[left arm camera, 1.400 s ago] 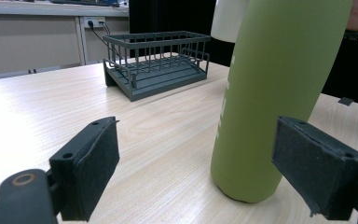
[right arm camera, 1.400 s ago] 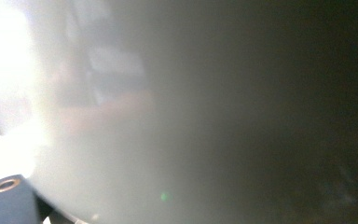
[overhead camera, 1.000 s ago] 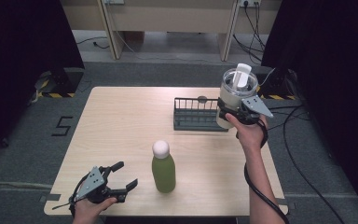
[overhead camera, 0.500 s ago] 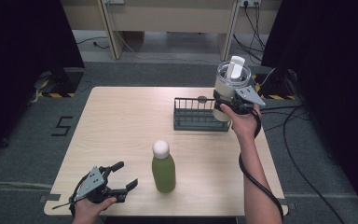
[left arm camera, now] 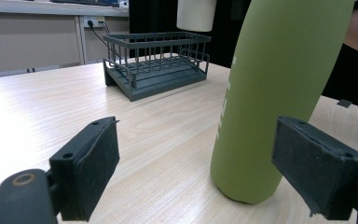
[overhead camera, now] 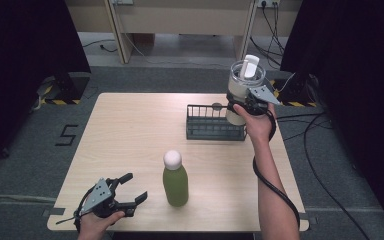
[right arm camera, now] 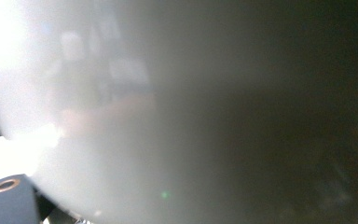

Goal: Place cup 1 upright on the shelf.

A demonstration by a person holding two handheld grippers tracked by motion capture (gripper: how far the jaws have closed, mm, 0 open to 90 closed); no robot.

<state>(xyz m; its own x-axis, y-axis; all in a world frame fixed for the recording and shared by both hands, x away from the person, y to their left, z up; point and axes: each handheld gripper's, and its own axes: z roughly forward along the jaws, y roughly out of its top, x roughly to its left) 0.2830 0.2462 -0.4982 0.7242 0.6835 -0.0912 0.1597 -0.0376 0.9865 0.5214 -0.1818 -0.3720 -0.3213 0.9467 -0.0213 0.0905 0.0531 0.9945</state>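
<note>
The right gripper is up in the air at the far right of the table, jaws clamped on a white cup with a clear lid and a white tab standing out of its top, and over the last second it has carried that cup away from the person and a touch to the left, from beside the right end of the dark wire basket to hanging off the far right corner of it. That reads as a lift-and-carry well under way, with the cup most likely headed down into the basket; it is not in there yet, and its base sits above and just beyond the basket's right end. In the right gripper view the cup's pale wall presses right up against the lens, so the grip looks tight and close. Down at the near left, no change at all: the left gripper rests on the table edge with its jaws spread wide and nothing between them, exactly where it was a second ago. Just to its right the green bottle with its white cap stands upright, untouched, same spot as before, and the left gripper view shows that bottle looming just past the right-hand pad, with the basket well behind.
</note>
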